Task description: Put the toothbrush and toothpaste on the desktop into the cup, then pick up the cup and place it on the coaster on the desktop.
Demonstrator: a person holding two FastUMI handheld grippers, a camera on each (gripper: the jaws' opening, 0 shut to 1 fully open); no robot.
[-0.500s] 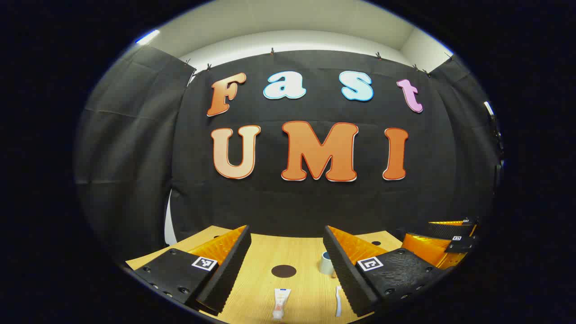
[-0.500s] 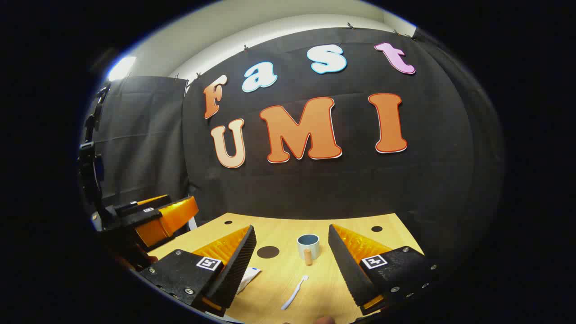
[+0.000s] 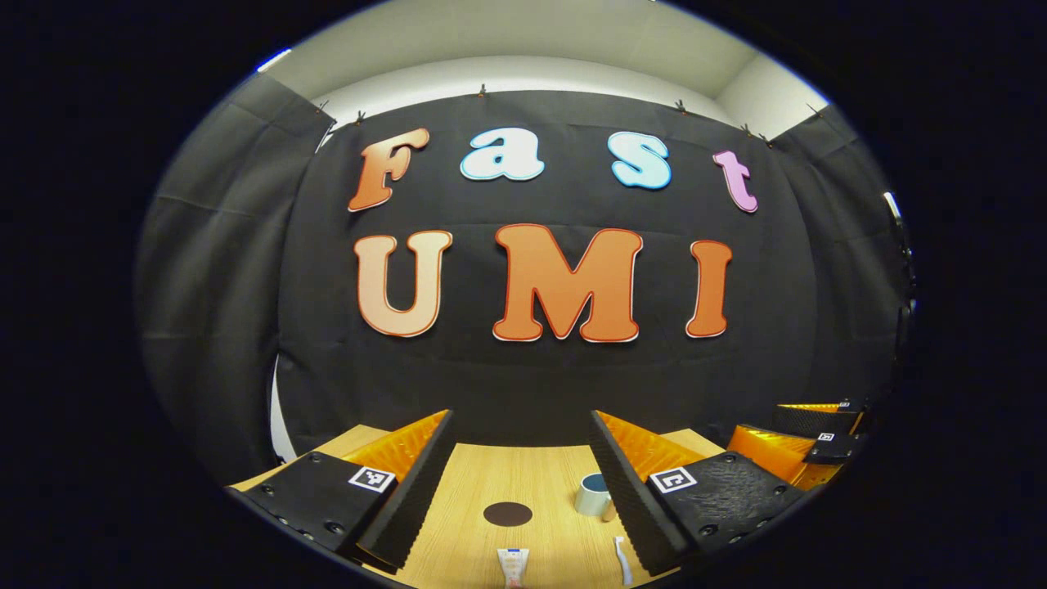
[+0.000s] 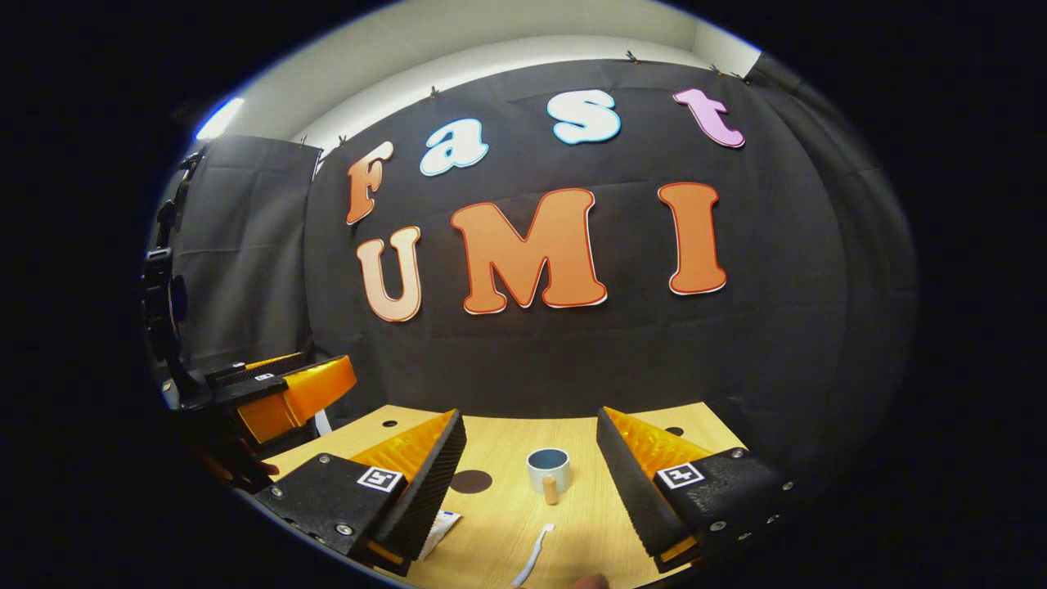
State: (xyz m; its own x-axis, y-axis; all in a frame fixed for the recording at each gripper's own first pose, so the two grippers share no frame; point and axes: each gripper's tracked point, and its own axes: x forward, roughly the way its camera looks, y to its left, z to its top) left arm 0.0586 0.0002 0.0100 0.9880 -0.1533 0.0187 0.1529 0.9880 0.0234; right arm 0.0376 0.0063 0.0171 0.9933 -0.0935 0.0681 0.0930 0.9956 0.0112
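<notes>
Blue-lined cup (image 4: 548, 468) empty; toothbrush (image 4: 533, 554), toothpaste (image 3: 513, 564) outside; both claws wide.

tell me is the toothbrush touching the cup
Apart. The right gripper view shows bare desktop between the toothbrush and the cup.

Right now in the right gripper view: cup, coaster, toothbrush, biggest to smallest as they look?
1. Cup.
2. Toothbrush, long but thin, nearer the camera and cut by the view's edge.
3. Coaster, partly hidden behind a finger.
Second and third are unsure.
</notes>
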